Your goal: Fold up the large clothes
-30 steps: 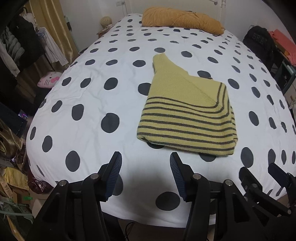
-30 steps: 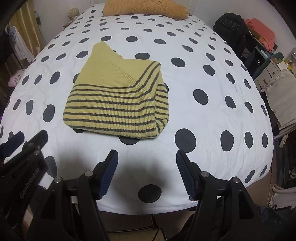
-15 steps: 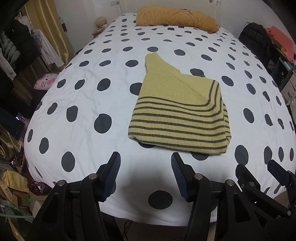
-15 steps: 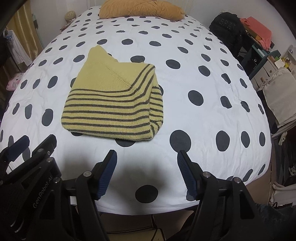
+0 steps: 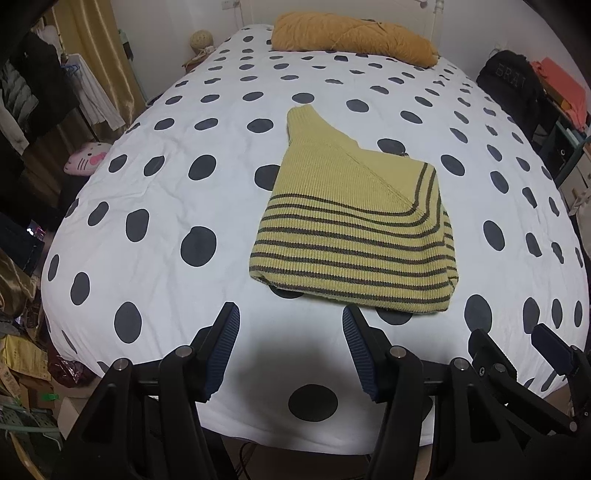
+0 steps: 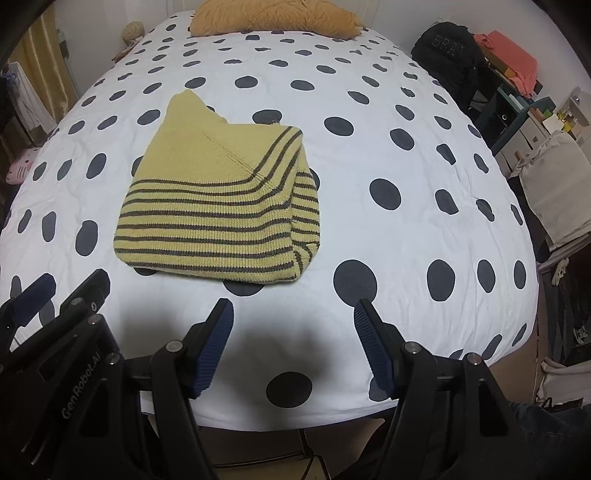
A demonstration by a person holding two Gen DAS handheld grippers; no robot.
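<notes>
At far left, hanging clothes [image 5: 44,99] and a pink plush toy [image 5: 86,162] flank the bed [image 5: 155,206], whose white cover carries dark round dots. The left gripper [image 5: 290,347] hovers over the near edge, jaws spread, nothing between them. The folded sweater [image 5: 354,236], ribbed yellow knit with dark stripes, lies flat at mid-bed, unobstructed. The right gripper [image 6: 293,341] is likewise spread and empty. An orange pillow [image 6: 273,16] sits at the head; a black bag [image 6: 448,55] stands right.
</notes>
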